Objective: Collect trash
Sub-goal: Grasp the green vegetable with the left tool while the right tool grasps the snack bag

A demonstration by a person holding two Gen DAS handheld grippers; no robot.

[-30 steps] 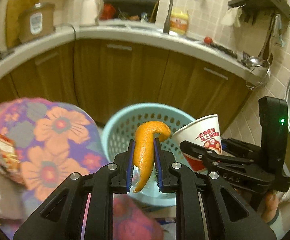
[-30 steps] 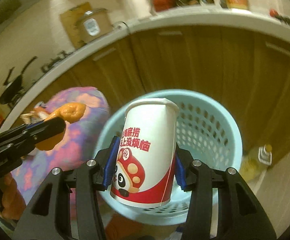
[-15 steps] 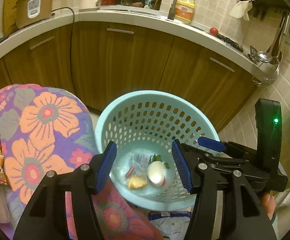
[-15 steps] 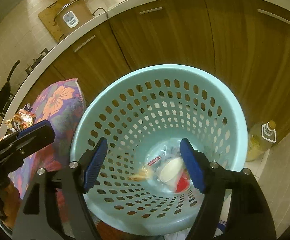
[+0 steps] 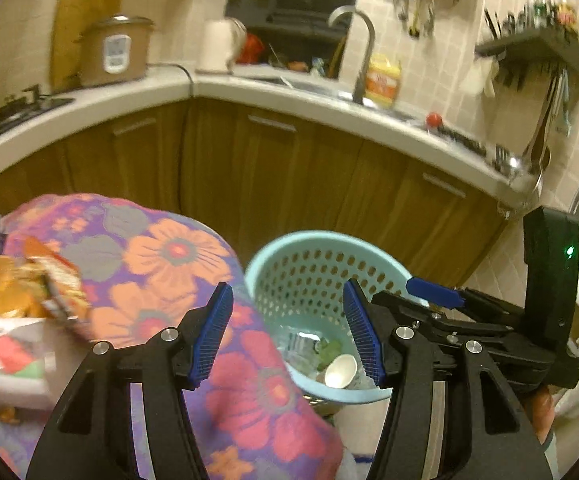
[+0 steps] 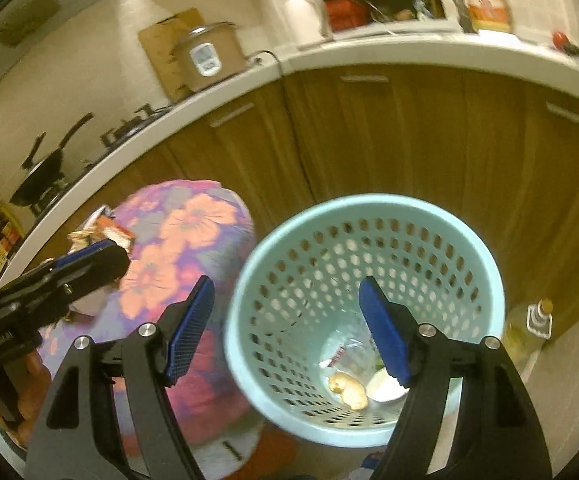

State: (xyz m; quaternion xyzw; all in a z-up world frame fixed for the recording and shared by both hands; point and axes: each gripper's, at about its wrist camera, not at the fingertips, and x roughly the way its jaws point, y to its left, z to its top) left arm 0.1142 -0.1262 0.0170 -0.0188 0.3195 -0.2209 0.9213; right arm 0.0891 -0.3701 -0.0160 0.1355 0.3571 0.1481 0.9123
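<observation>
A light blue perforated trash basket [image 5: 289, 248] [image 6: 485, 280] stands on the floor by the wooden cabinets. Inside lie the paper cup [image 5: 340, 371] [image 6: 383, 386], the orange peel [image 6: 347, 390] and clear wrappers [image 6: 345, 352]. My left gripper [image 5: 287, 336] is open and empty, above the edge of the flowered table and the basket. My right gripper [image 6: 287, 328] is open and empty above the basket's left rim; it also shows in the left wrist view [image 5: 435, 294]. More trash, an orange snack wrapper [image 5: 29, 288] and a white carton [image 5: 5, 360], lies on the table at left.
The table has a purple and orange flowered cloth [image 5: 161, 264] [image 6: 177, 240], left of the basket. An oil bottle [image 6: 529, 328] stands on the floor to the basket's right. Wooden cabinets [image 5: 289, 176] and a countertop with a rice cooker [image 5: 115, 50] lie behind.
Both grippers opened and dropped the orange peel and the paper cup into the basket. Both have since pulled up and leftward toward the table.
</observation>
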